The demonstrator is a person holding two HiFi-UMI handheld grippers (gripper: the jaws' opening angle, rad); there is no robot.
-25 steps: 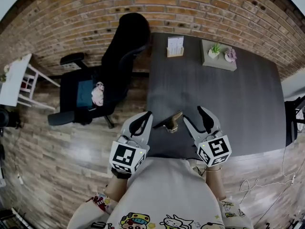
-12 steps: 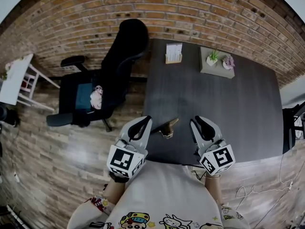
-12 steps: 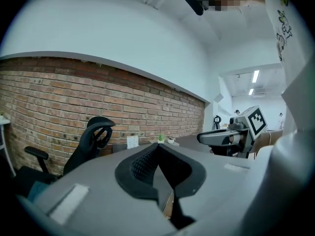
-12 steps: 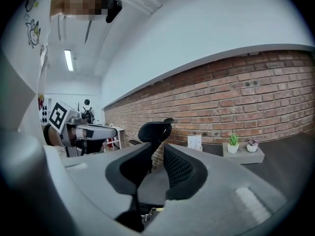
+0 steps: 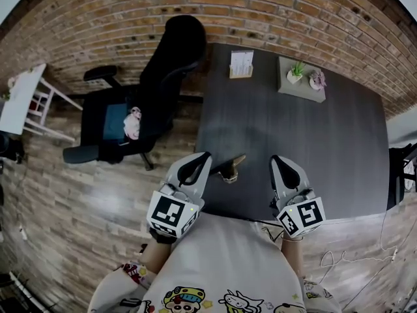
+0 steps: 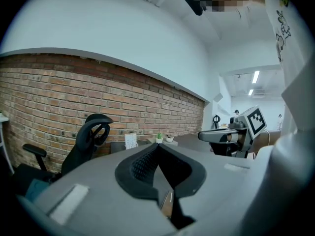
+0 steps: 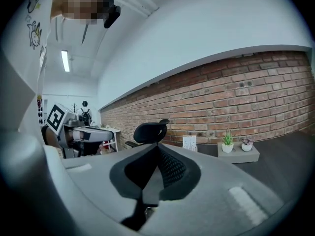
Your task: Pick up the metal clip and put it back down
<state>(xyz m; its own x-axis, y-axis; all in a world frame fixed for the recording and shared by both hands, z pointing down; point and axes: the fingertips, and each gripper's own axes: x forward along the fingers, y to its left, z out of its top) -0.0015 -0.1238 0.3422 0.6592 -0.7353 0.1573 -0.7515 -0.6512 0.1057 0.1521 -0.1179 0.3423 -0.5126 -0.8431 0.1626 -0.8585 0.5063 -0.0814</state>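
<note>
The metal clip (image 5: 229, 167), brass-coloured with a dark handle, lies on the dark table (image 5: 313, 149) near its front edge. It sits between my two grippers and nothing holds it. My left gripper (image 5: 202, 156) is just left of the clip, at the table's left edge, with its jaws pressed together and nothing between them. My right gripper (image 5: 279, 161) is a hand's width right of the clip, also shut and empty. In the left gripper view the black pads (image 6: 147, 163) meet at the tip. The right gripper view shows its pads (image 7: 170, 168) closed the same way.
A black office chair (image 5: 163, 70) stands off the table's left side on the wood floor. At the table's far end are a small card stand (image 5: 240, 64) and a grey tray (image 5: 300, 85) with two little potted plants. A white side table (image 5: 19, 106) is at far left.
The right gripper's jaws, wide apart a second ago, have closed on nothing, and it has drifted slightly right. The clip and the left gripper have stayed where they were.
</note>
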